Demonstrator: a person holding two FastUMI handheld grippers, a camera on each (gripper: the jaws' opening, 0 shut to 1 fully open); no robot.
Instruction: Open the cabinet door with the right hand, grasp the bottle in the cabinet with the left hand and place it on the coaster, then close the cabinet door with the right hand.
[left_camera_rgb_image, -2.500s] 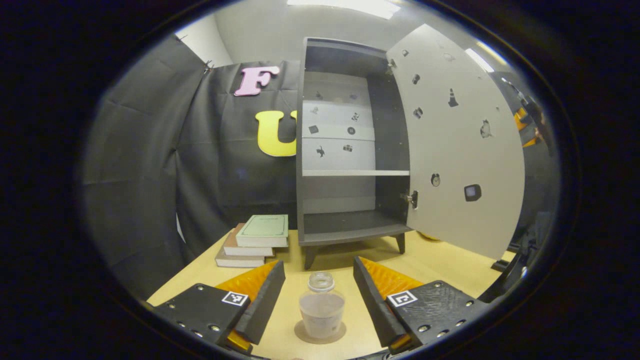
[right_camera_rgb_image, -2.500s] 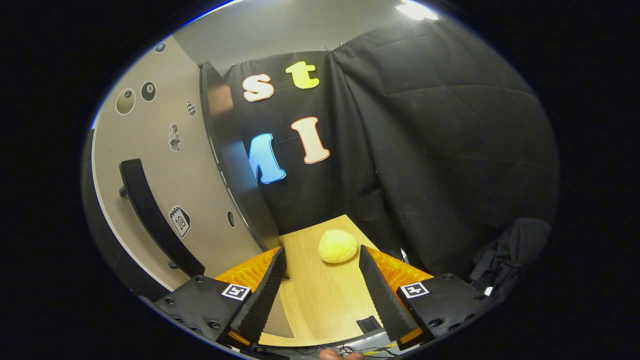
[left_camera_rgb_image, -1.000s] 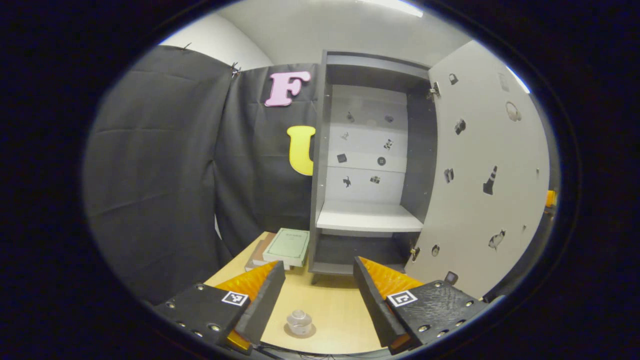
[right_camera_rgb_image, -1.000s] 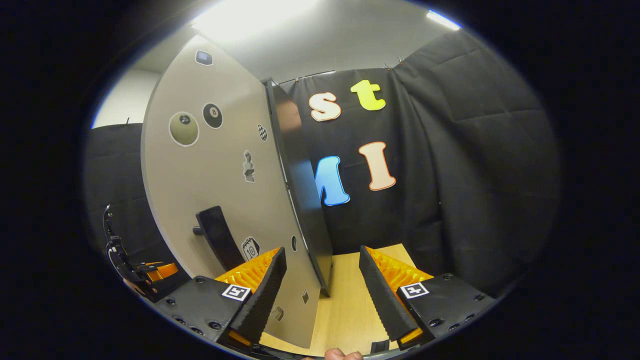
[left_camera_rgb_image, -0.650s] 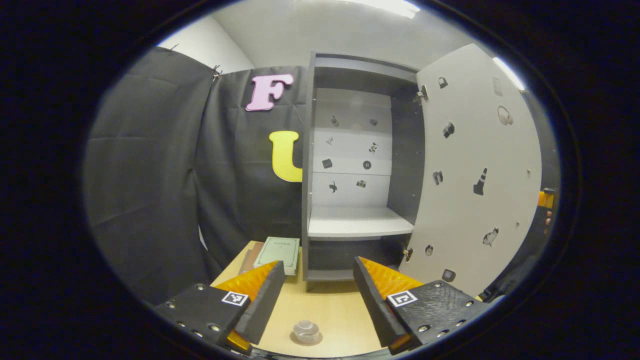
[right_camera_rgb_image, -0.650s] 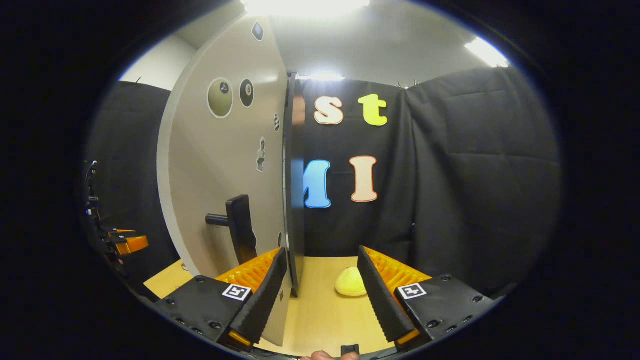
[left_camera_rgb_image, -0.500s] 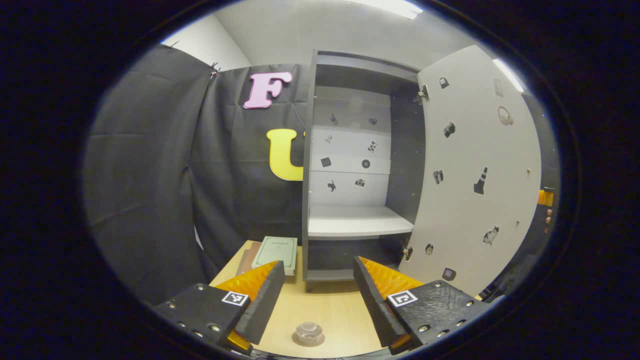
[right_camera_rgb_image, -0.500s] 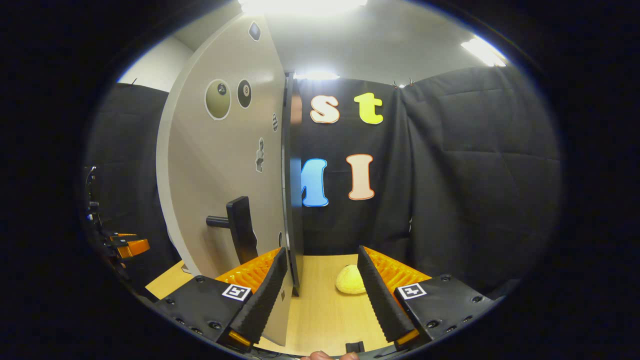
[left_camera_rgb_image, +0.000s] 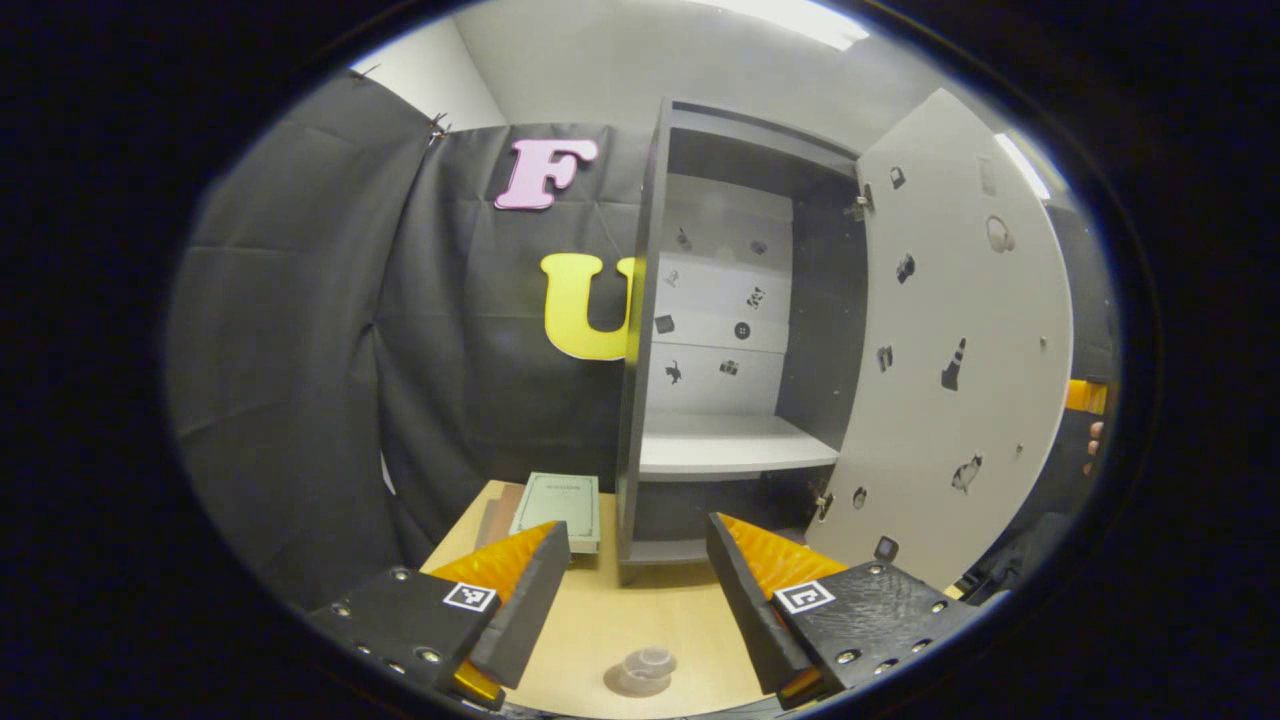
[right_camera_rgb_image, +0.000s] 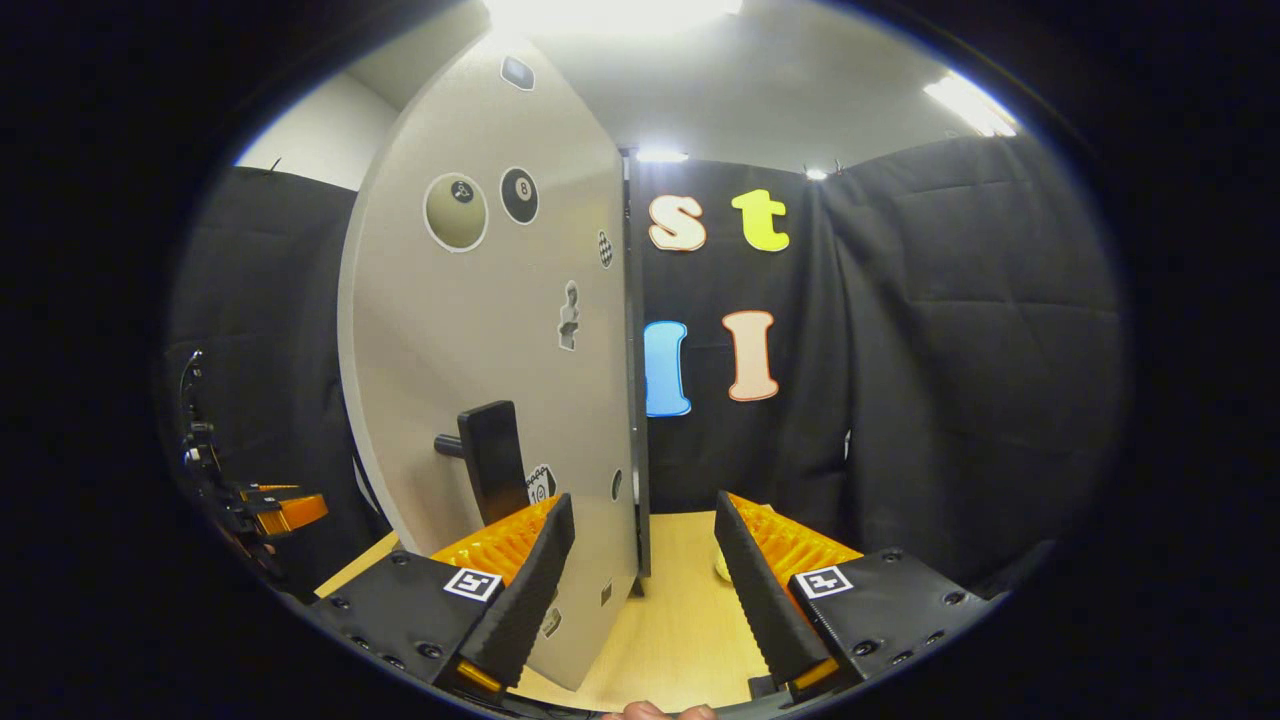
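Observation:
A small clear bottle (left_camera_rgb_image: 647, 665) with pale contents stands on a round coaster (left_camera_rgb_image: 622, 683) on the wooden table, low between my left gripper's fingers and well below them. My left gripper (left_camera_rgb_image: 635, 527) is open and holds nothing. Beyond it stands the dark cabinet (left_camera_rgb_image: 640, 300) with a white shelf (left_camera_rgb_image: 735, 455), its door (left_camera_rgb_image: 960, 340) partly swung open at the right. In the right gripper view, the door's outer face (right_camera_rgb_image: 480, 330) with its dark handle (right_camera_rgb_image: 493, 458) is just ahead. My right gripper (right_camera_rgb_image: 643, 500) is open beside it, left finger in front of the door.
Stacked books (left_camera_rgb_image: 555, 500) lie left of the cabinet. A yellow round object (right_camera_rgb_image: 721, 568) peeks out behind my right finger. The other gripper (right_camera_rgb_image: 270, 508) shows far left past the door. A hand (left_camera_rgb_image: 1094, 440) appears at the door's right edge. Black cloth walls surround the table.
My left gripper has risen and drawn back from the bottle, left standing on the coaster. The right gripper came round to the door's outer face, and the door has swung partway toward the cabinet.

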